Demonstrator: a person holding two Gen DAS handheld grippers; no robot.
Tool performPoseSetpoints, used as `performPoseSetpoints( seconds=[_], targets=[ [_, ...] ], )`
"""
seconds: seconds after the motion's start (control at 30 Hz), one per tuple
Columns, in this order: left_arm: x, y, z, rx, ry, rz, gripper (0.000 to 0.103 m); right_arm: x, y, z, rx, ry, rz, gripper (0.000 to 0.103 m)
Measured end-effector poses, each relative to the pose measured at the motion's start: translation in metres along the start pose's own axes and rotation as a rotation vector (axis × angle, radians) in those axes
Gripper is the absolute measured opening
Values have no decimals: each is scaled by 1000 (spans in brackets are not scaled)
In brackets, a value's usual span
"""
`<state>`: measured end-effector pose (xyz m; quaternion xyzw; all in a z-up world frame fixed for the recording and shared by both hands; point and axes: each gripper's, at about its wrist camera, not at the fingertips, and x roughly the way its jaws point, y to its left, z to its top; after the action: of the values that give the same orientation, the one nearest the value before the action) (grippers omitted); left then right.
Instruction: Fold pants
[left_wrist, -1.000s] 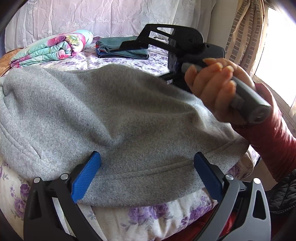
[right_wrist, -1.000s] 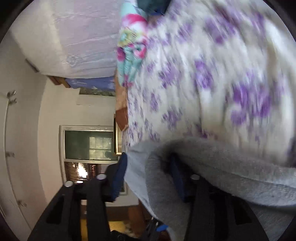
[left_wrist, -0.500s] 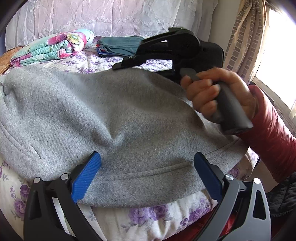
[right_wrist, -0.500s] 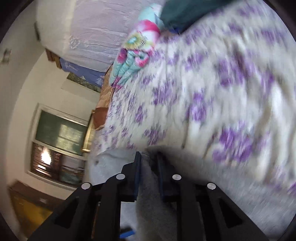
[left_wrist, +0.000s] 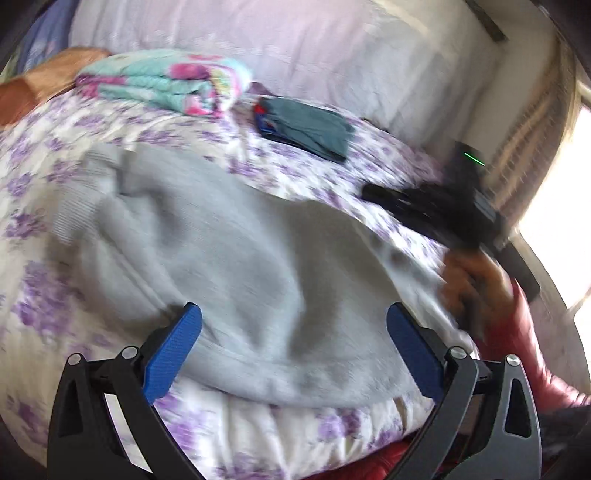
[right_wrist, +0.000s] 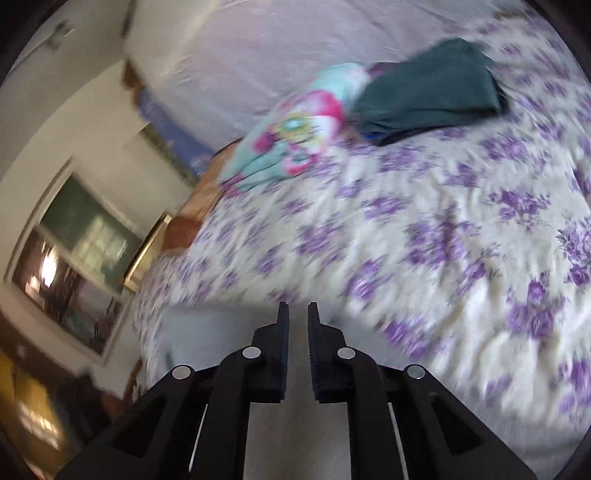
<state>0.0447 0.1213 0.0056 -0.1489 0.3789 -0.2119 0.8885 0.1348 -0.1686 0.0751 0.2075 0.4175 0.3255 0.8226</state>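
Grey fleece pants (left_wrist: 240, 266) lie spread on the purple-flowered bed sheet (left_wrist: 122, 125), ribbed waistband at the left. My left gripper (left_wrist: 295, 339) hovers open over their near hem, blue pads wide apart and off the cloth. In the right wrist view my right gripper (right_wrist: 297, 314) has its jaws closing tight, with a thin fold of the pants (right_wrist: 207, 332) in the narrow slit. From the left view its black housing (left_wrist: 454, 210) hangs over the pants' far right edge. A hand (left_wrist: 469, 288) in a red sleeve (left_wrist: 517, 350) holds it. Both views are blurred.
A folded floral quilt (left_wrist: 166, 85) (right_wrist: 295, 133) and a stack of teal clothes (left_wrist: 306, 129) (right_wrist: 432, 96) lie at the head of the bed. A white draped headboard (left_wrist: 295, 44) stands behind them. A wooden bedside piece (right_wrist: 184, 229) stands to the left and a bright window (left_wrist: 580, 221) to the right.
The right gripper's jaws closed on the pants' edge, rolled upright and rose. The left gripper lifted and rolled, staying open, so more of the bed shows.
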Motion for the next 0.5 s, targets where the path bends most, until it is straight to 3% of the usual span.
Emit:
performPoseSetpoints(
  seconds=[0.07,0.1,0.17,0.2,0.23,0.27,0.3,0.37,0.4,0.43,0.47,0.5],
  targets=[
    [4,5,9,0,-3,76,98,-1,18,-19,-52,57,13,16],
    [10,7,14,16,-1,130,98,5,25,-30,-86,109,5,30],
    [25,8,19,74,16,235,98,21,20,-43,-114,154,-51,35],
    [35,7,18,119,11,304,98,32,7,-46,-107,164,-107,23],
    [43,4,14,163,6,358,98,39,-11,-46,-67,172,-120,8],
    [47,2,10,214,-1,408,98,43,-31,-44,8,171,-114,0],
    [52,-5,4,283,-11,471,98,39,-55,-40,134,155,-24,0],
    [48,-9,-2,311,-23,525,98,20,-62,-39,188,89,-19,1],
    [40,-10,-2,293,-25,518,98,3,-51,-40,134,35,-76,7],
    [28,-13,-1,273,-42,484,98,-9,-40,-43,76,7,-105,8],
    [17,-17,1,261,-70,448,98,-23,-27,-49,20,-15,-109,15],
    [8,-22,2,260,-96,429,98,-33,-18,-56,-11,-26,-102,42]
  ],
)
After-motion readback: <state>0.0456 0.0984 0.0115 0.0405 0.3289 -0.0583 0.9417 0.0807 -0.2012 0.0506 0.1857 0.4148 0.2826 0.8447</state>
